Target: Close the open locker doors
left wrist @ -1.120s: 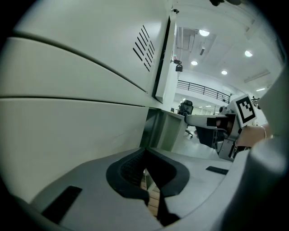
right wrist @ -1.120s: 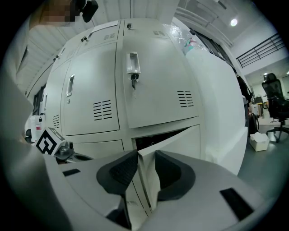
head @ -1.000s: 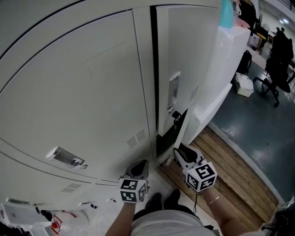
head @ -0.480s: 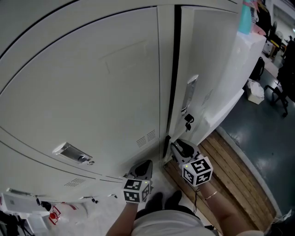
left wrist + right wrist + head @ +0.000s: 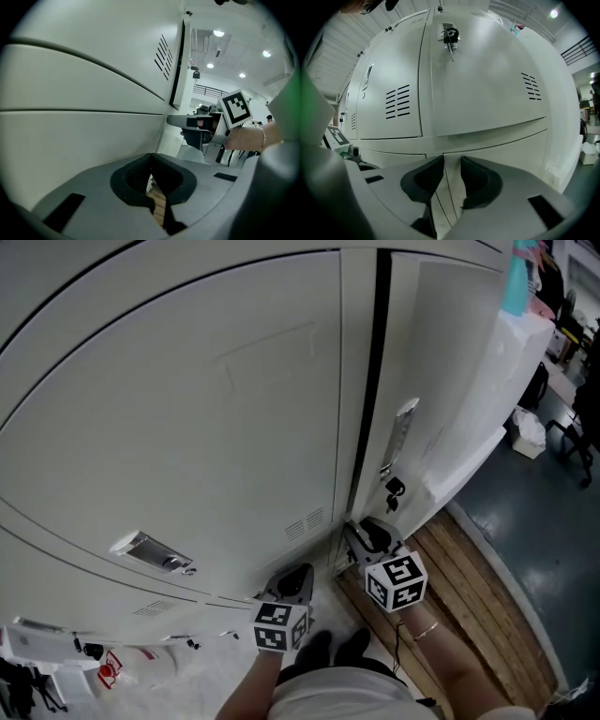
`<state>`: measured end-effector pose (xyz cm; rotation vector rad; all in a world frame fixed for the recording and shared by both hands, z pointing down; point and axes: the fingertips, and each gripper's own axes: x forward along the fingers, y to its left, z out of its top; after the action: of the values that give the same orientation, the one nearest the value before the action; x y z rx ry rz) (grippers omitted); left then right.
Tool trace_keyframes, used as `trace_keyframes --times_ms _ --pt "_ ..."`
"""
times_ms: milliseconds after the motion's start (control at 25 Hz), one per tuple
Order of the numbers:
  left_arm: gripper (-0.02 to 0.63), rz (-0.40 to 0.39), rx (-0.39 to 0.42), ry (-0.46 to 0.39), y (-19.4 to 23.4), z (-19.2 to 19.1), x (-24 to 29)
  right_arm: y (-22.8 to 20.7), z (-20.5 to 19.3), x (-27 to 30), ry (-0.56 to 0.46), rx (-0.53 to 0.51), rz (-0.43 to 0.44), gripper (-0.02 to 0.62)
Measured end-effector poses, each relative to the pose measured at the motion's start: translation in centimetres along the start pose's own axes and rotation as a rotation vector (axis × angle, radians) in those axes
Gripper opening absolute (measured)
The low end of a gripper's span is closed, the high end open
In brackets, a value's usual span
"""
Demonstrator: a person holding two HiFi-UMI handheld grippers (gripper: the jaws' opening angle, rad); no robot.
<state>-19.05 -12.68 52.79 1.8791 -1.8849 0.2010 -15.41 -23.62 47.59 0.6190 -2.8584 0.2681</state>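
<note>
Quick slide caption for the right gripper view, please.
Right gripper, fingers apart and empty, faces a locker door with a key in its lock.

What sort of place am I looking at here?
Probably a locker area in a large workshop or industrial hall: a bank of pale metal lockers with a key in one lock, wooden planking on the floor, and high ceiling lights.

Bright, even indoor light with heavy fisheye bending.
You get ceiling lamps (image 5: 218, 33) glowing far right in the left gripper view; locker doors (image 5: 206, 427) are softly lit; both gripper views darken at the rims.
</note>
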Motion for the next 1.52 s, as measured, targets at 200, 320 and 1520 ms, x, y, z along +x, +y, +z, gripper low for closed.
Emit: trace_keyframes --times_ms 200,320,1520 --pt "0.02 0.007 -0.001 -0.002 0.3 0.2 -0.1 0.1 0.1 0.4 -0.008 0.019 0.014 0.107" --pt "0.02 0.008 0.0 -0.004 0.4 0.2 -0.1 0.1 0.1 0.4 -0.007 0.034 0.025 0.107" --pt "0.02 -0.249 0.139 0.021 -8.9 1.1 5.6 -6.6 -3.7 -16.6 -0.071 0.246 -0.359 0.032"
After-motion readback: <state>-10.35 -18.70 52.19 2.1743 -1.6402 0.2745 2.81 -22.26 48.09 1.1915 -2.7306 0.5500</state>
